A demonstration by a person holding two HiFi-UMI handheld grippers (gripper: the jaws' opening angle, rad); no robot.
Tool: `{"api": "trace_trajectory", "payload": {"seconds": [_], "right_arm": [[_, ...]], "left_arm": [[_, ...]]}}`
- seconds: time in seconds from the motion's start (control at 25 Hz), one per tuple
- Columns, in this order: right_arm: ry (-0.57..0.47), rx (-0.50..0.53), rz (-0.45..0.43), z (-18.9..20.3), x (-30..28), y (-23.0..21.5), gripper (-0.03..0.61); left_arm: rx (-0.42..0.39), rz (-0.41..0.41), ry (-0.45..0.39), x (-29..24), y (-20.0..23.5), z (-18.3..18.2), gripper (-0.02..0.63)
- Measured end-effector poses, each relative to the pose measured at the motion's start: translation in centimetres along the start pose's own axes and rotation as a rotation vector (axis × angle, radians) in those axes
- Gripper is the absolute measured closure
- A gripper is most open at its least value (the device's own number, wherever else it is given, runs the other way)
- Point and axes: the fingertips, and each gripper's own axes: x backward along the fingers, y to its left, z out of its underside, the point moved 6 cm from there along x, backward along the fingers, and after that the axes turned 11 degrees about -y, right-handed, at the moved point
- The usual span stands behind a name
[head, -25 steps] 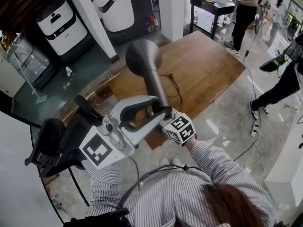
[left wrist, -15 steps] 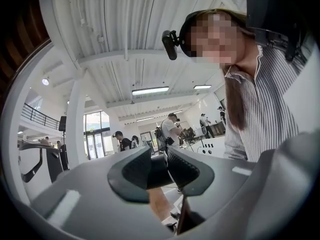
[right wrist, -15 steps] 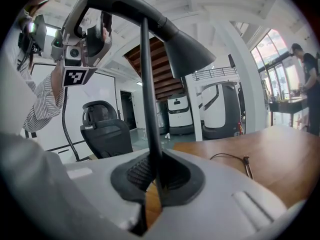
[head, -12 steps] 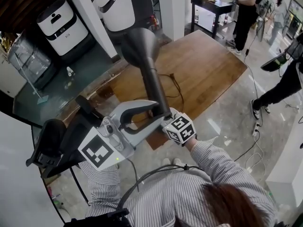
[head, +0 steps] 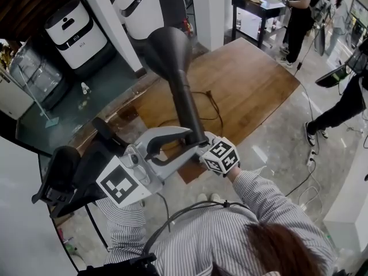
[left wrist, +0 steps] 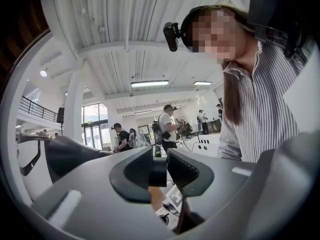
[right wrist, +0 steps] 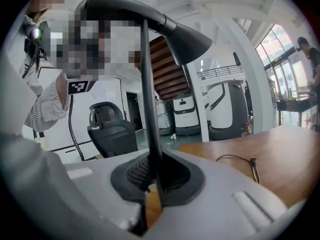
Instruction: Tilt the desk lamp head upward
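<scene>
While right gripper pins the thin stem, left gripper, jaws part-closed, clamps the lamp neck, long axis running to the lamp head at eleven o'clock.

Head view: desk lamp base hidden under left gripper and right gripper. Lamp stem's lower end lost between right gripper's pads. Shade opening faces away, inside unseen. Cable end beside lamp too small to tell.
</scene>
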Motion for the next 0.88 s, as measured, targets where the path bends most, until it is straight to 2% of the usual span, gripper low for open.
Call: {"api": "trace_trajectory", "payload": {"seconds": [0.24, 0.48, 0.56, 0.6, 0.64, 0.72, 0.76, 0.88], "right_arm": [[-0.017, -0.014, -0.140, 0.2, -0.2, -0.3, 0.560], [-0.021, -0.016, -0.150, 0.3, -0.1, -0.3, 0.560], [-0.023, -0.018, -0.150, 0.3, -0.1, -0.3, 0.560], [-0.025, -0.021, -0.149, 0.3, -0.1, -0.4, 0.560], [-0.027, -0.025, -0.151, 0.3, 0.0, -0.4, 0.560], [-0.027, -0.022, -0.161, 0.3, 0.1, -0.3, 0.560], [-0.024, -0.013, -0.166, 0.2, 0.1, -0.2, 0.560], [-0.020, 0.002, -0.164, 0.2, -0.2, -0.1, 0.560]], "left_arm": [[0.017, 0.003, 0.009, 0.2, 0.0, 0.7, 0.526], [0.034, -0.001, 0.014, 0.2, -0.2, 0.8, 0.528], [0.069, 0.016, 0.036, 0.2, -0.4, 1.3, 0.533], [0.093, 0.032, 0.072, 0.5, -0.6, 2.1, 0.565], [0.095, 0.039, 0.143, 0.9, -0.8, 3.4, 0.611], [0.016, 0.000, 0.321, 1.5, -1.0, 7.1, 0.610], [0.000, -0.016, 0.346, 1.4, -1.1, 8.3, 0.609], [0.128, -0.035, 0.208, 0.8, -1.0, 7.7, 0.609]]}}
